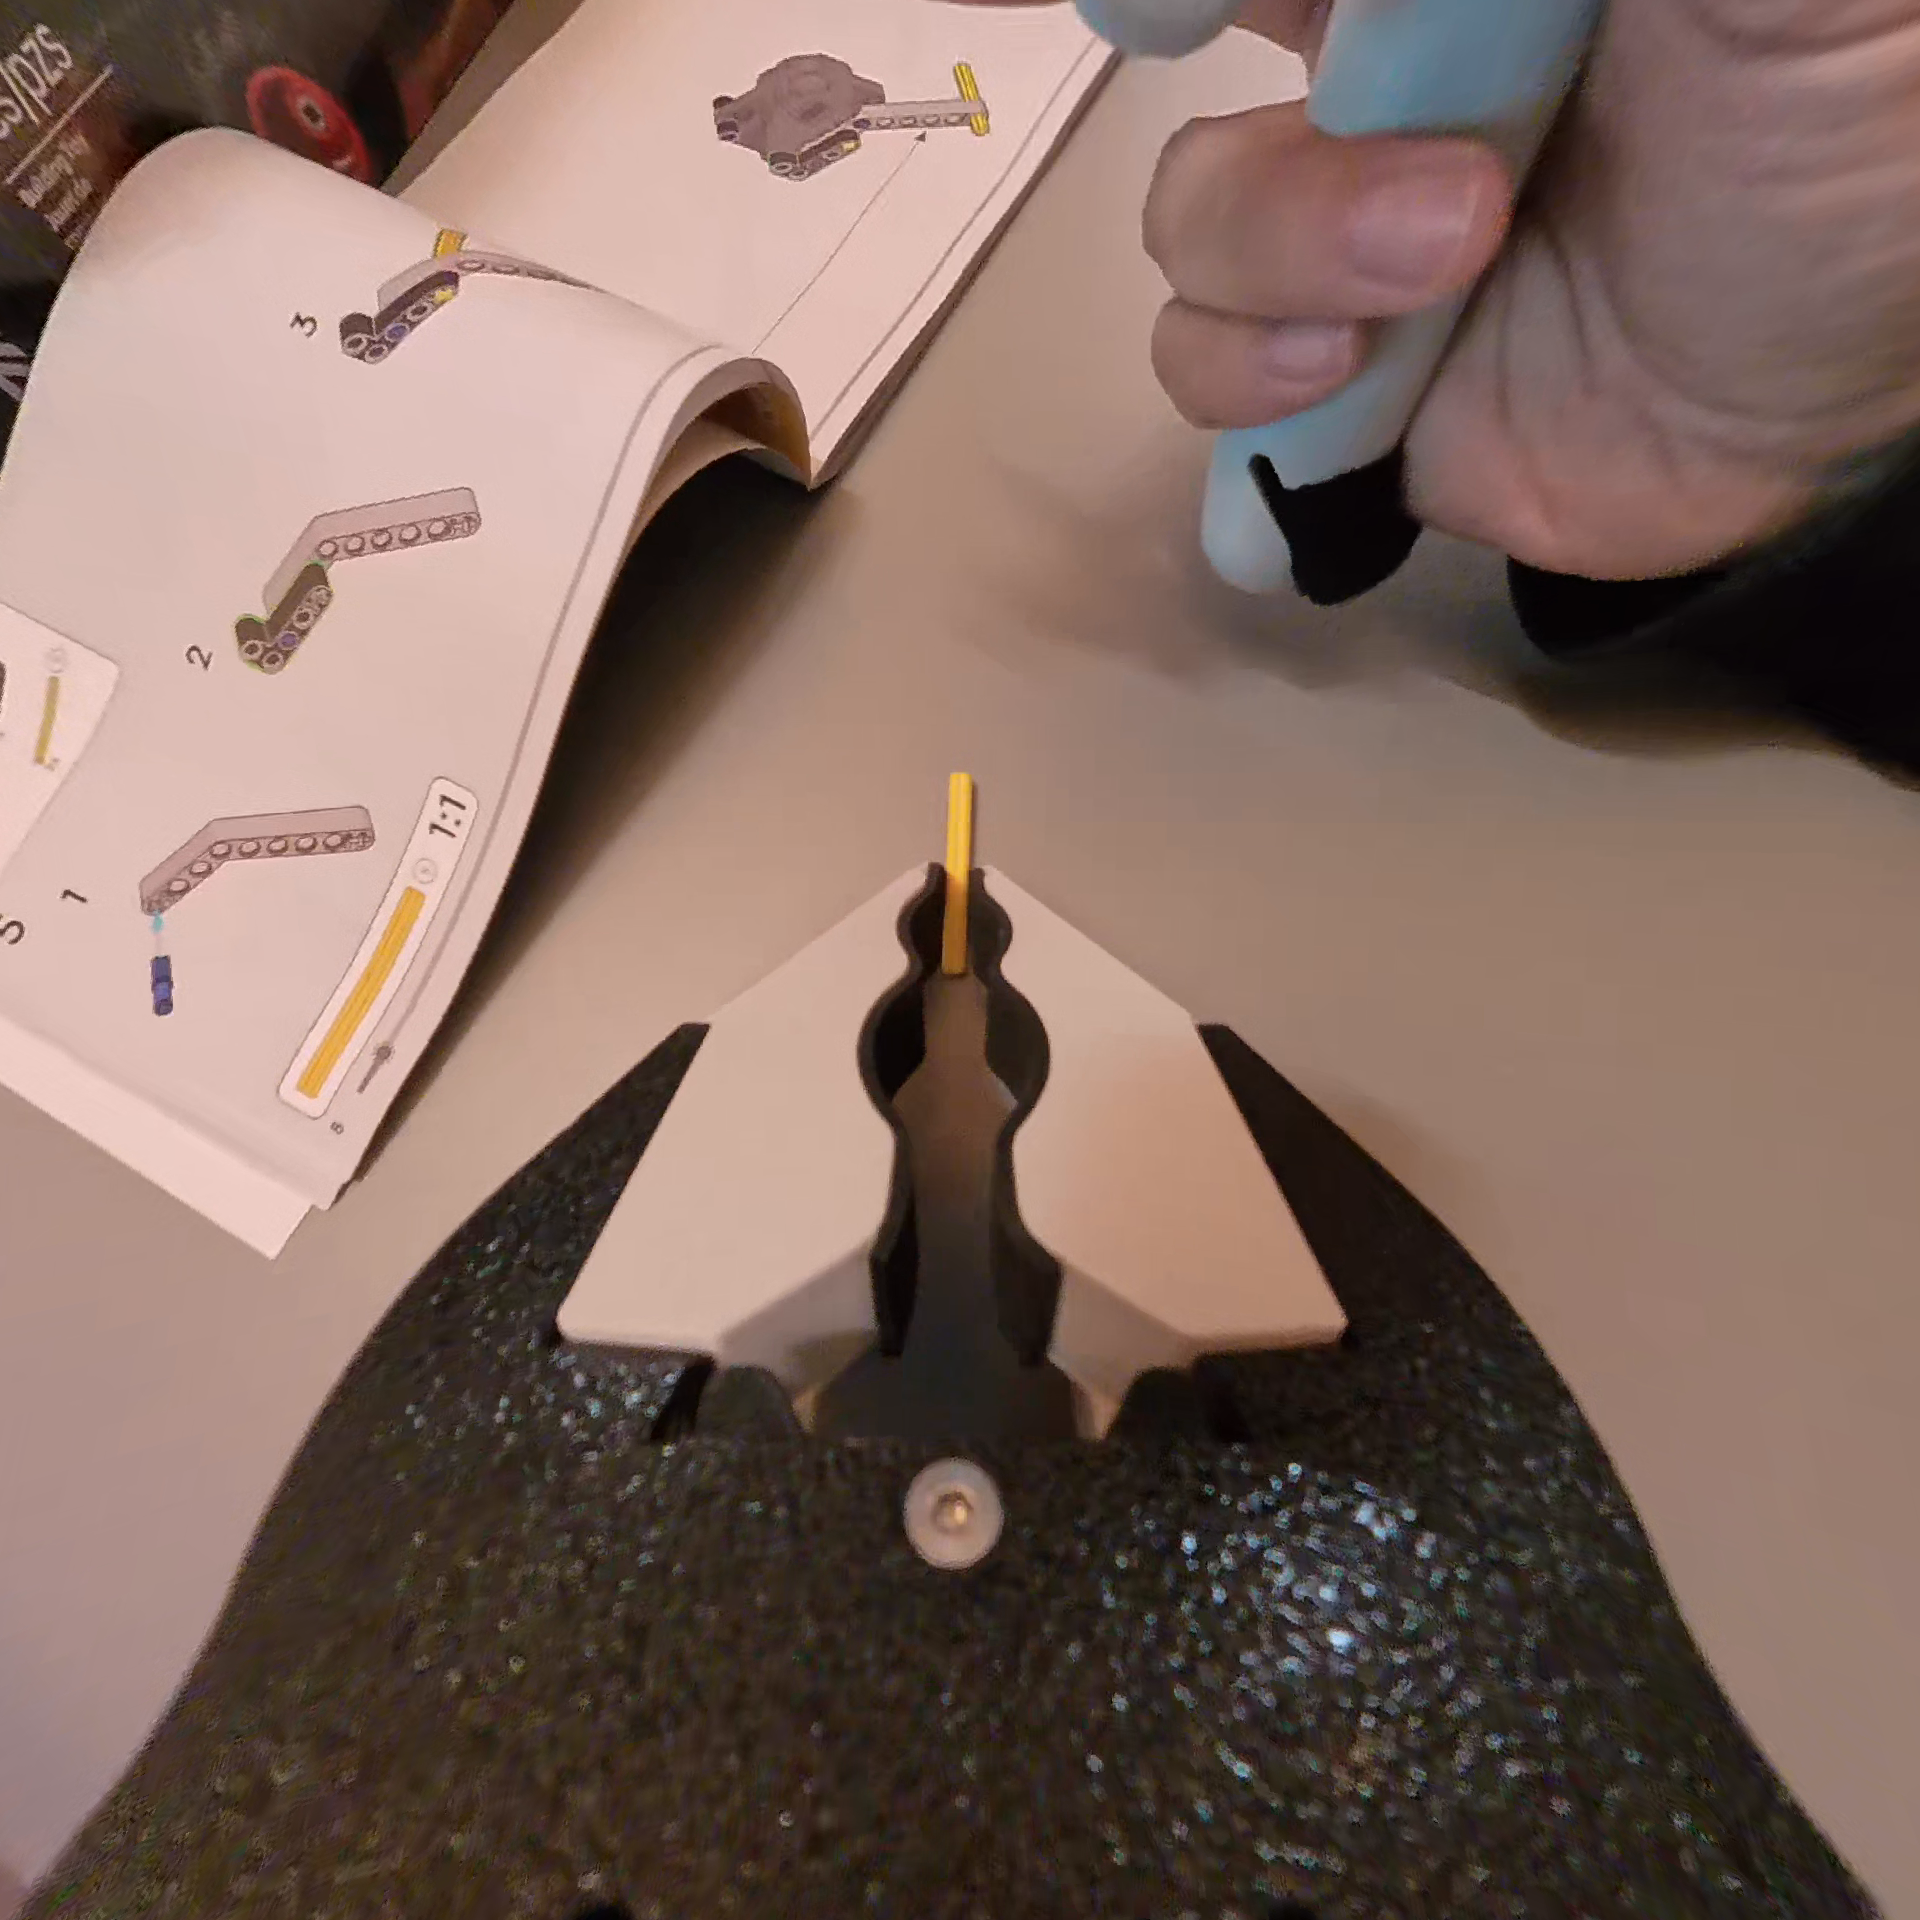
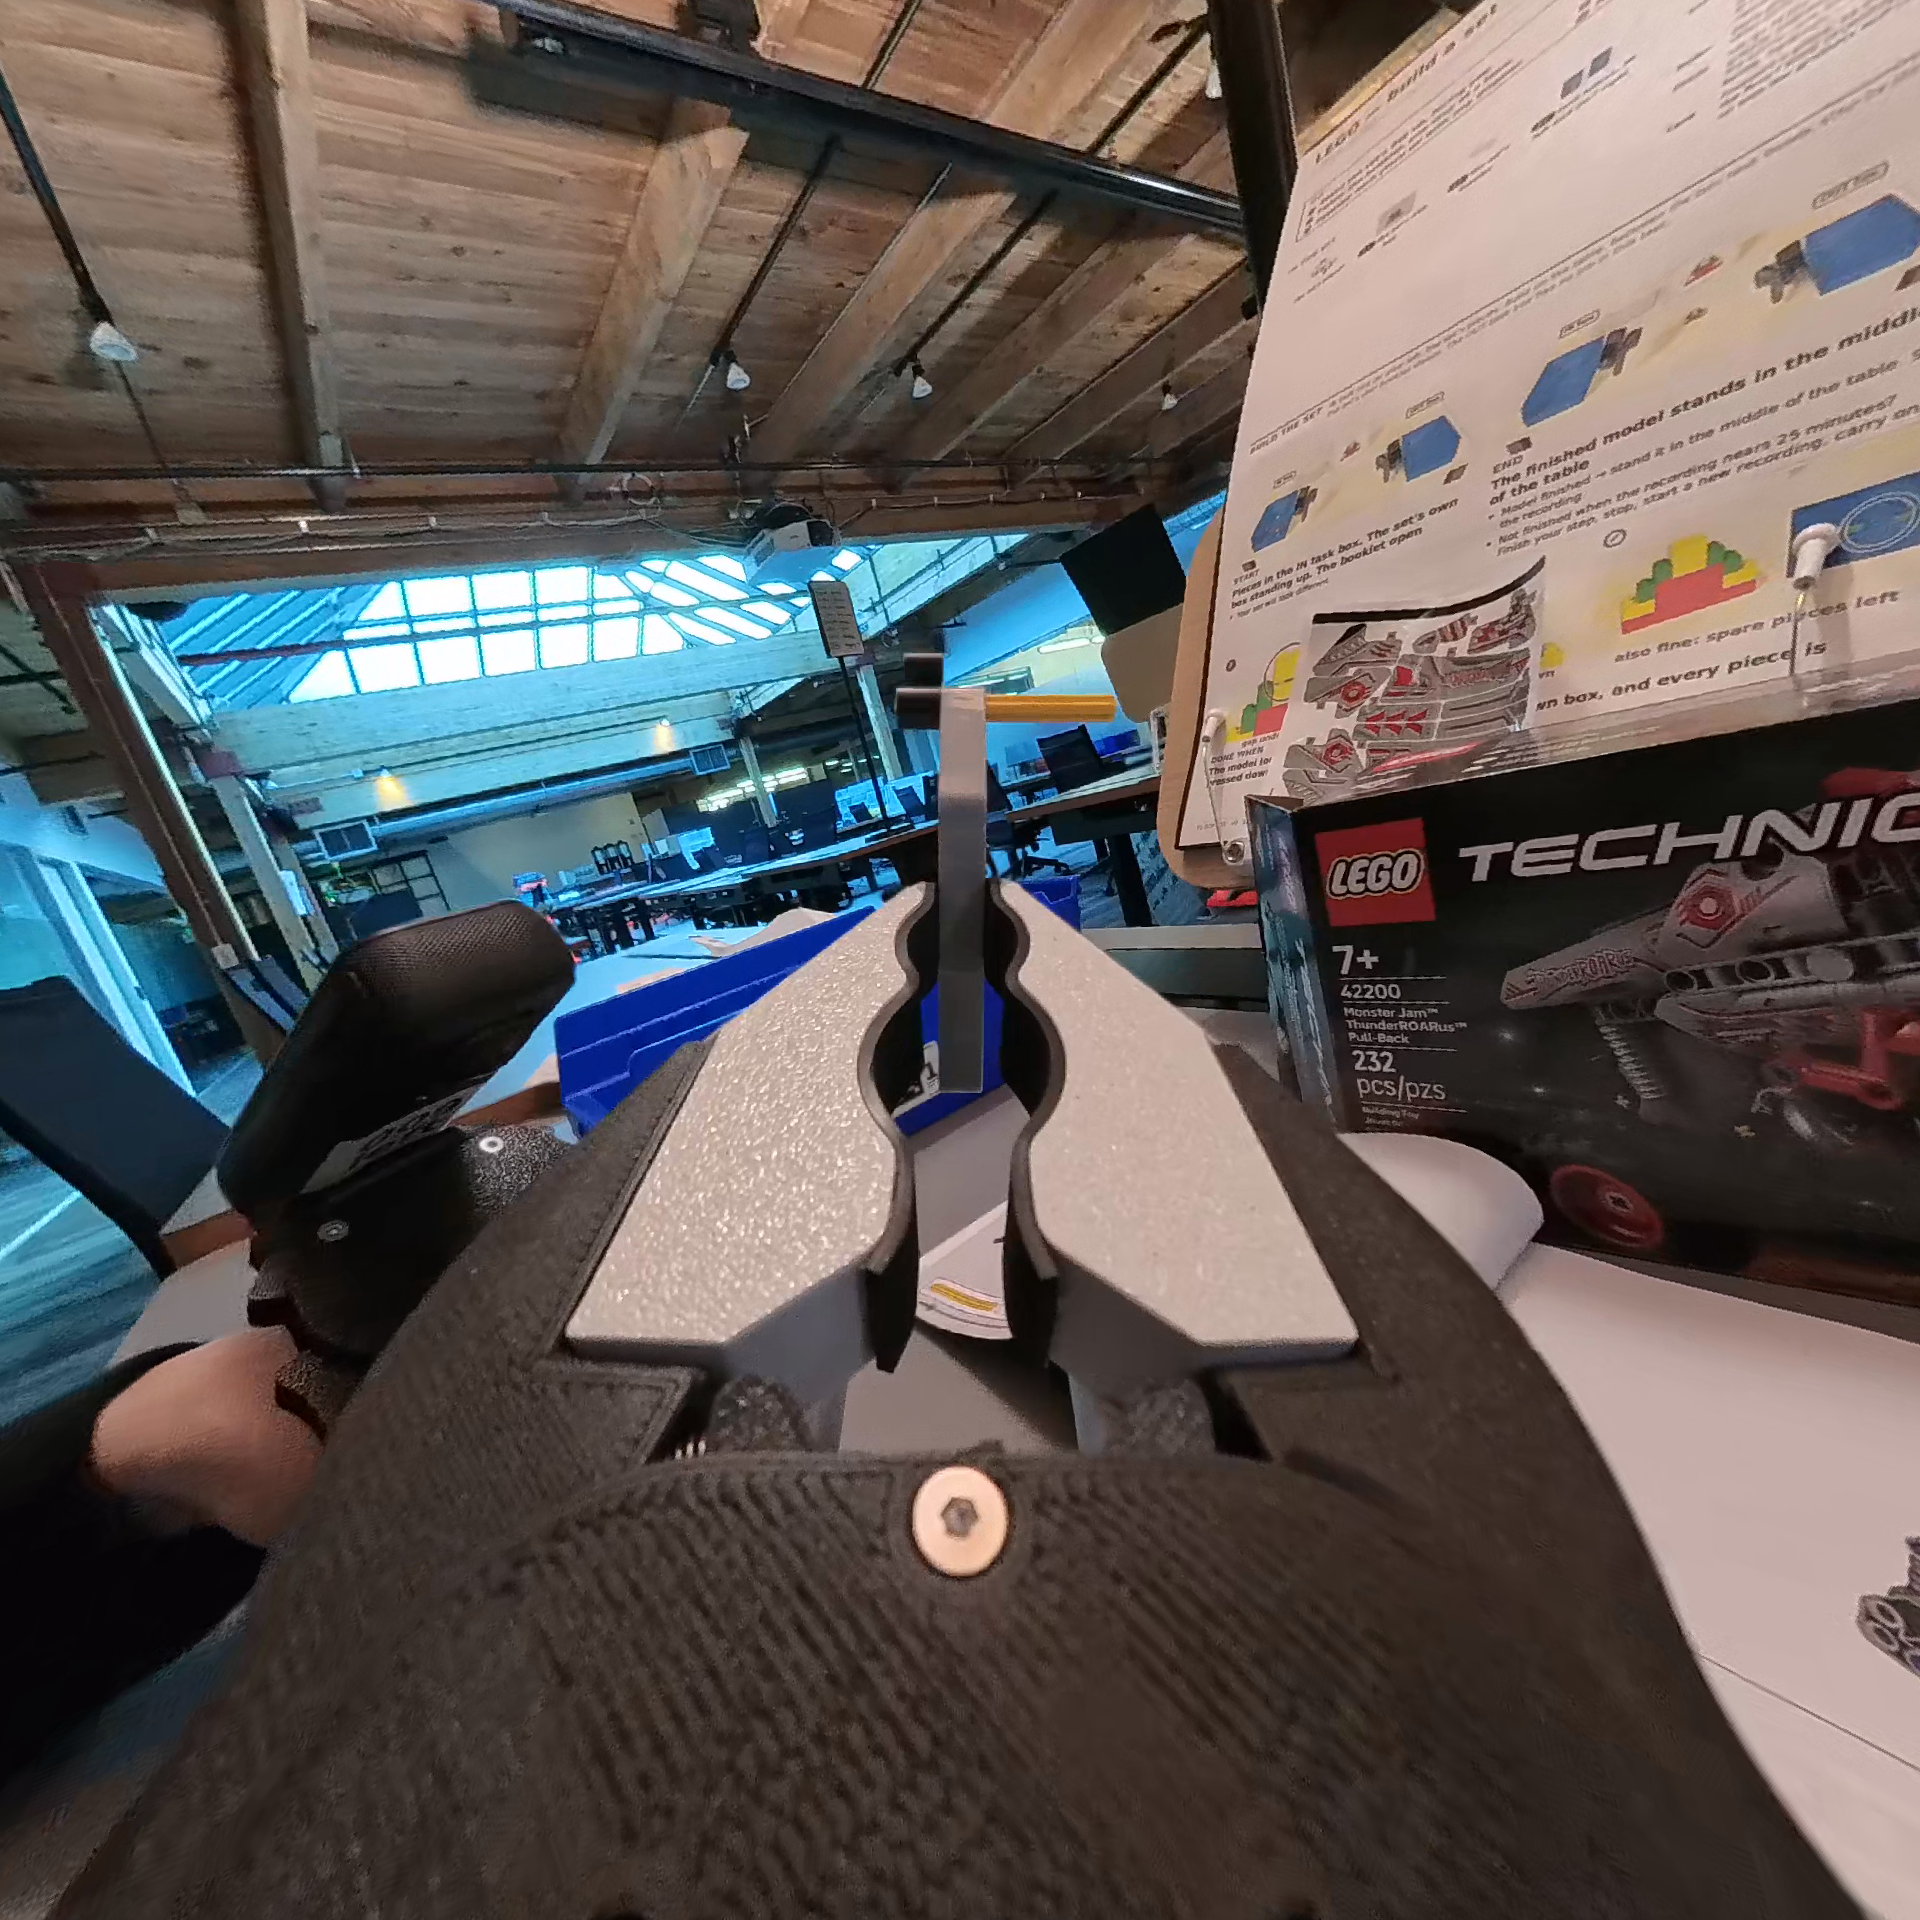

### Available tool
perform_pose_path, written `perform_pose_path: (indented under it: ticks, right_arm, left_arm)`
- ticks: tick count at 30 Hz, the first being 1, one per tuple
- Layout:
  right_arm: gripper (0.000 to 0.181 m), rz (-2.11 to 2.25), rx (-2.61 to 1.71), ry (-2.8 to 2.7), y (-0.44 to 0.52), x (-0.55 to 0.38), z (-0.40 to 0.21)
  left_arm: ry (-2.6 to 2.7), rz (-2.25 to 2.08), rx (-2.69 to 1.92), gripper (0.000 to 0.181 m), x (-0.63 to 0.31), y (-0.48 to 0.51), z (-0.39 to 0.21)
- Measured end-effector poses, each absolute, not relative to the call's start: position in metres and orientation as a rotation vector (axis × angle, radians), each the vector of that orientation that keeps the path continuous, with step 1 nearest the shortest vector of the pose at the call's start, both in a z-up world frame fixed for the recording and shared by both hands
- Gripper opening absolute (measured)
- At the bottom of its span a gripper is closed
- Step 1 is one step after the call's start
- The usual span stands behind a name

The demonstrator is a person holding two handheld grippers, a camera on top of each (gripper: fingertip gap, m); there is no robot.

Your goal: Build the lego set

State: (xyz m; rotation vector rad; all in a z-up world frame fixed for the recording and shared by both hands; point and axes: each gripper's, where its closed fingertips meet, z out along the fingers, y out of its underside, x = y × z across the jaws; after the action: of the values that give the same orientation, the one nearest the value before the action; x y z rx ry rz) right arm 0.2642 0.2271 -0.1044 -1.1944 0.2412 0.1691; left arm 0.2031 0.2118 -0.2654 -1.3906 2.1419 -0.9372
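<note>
My left gripper (image 1: 957, 883) fingers pinch a yellow axle (image 1: 958, 831) above the grey counter (image 1: 1351, 987); booklet (image 1: 312, 623) at ten o'clock. My right gripper (image 2: 958, 914) fingers clamp a grey beam (image 2: 961, 831), wooden ceiling (image 2: 520, 260) overhead.

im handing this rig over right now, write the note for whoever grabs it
Left gripper: shut on a yellow axle, held above the table.
Right gripper: shut on a grey beam, raised, with black pins and another yellow axle already through its top.
Instruction booklet lies open on the left; set box stands on the right.
Left: fit the held axle, then follow the booklet.
</note>
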Motion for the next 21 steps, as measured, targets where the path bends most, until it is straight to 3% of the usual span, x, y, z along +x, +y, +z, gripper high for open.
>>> perform_pose_path:
  ticks: [4, 12, 21]
  right_arm:
    - [0.005, 0.195, -1.185, 0.268, 0.227, 0.267, -0.108]
    - [0.006, 0.244, -1.133, 0.23, 0.23, 0.254, -0.108]
    - [0.006, 0.21, -1.167, 0.128, 0.242, 0.23, -0.111]
  left_arm:
    - [2.092, -0.927, -1.464, 0.001, 0.211, 0.217, -0.253]
    - [1.768, -1.334, -1.495, 0.001, 0.213, 0.221, -0.153]
    - [1.77, -1.294, -1.513, 0.001, 0.204, 0.228, -0.154]
